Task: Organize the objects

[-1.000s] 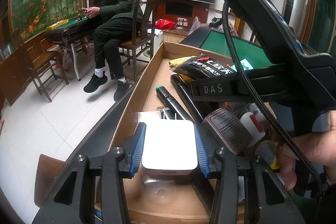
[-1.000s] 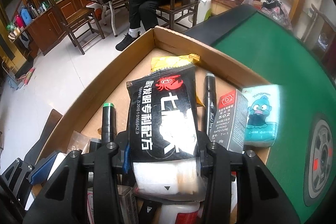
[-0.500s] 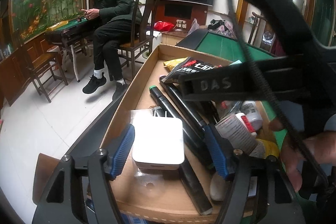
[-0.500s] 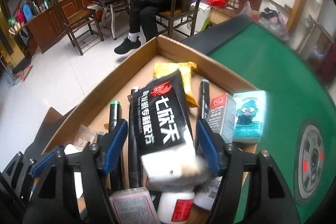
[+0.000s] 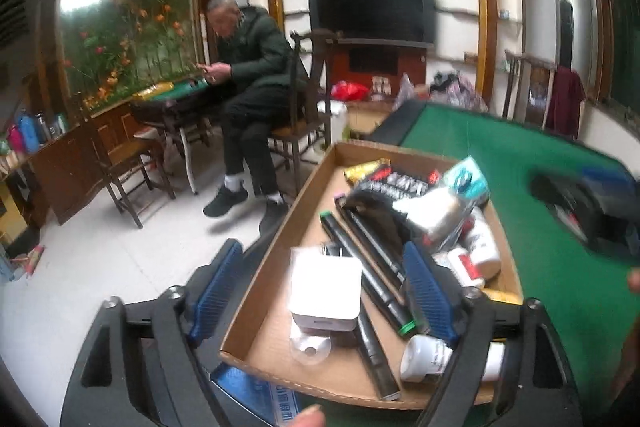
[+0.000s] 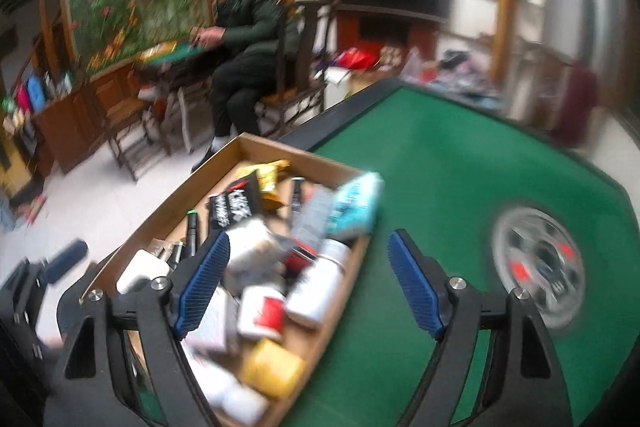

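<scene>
White charger (image 5: 325,282), green table (image 5: 460,131).

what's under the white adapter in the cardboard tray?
The white adapter lies on a clear plastic blister poking out at its near edge, on the cardboard tray floor. Its prongs point away. Anything else beneath is covered.

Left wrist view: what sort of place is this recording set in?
Most likely a home living room used for mahjong: a green-felt game table, a flat-screen television in a wooden wall unit, and a seated person at a second green table.
</scene>
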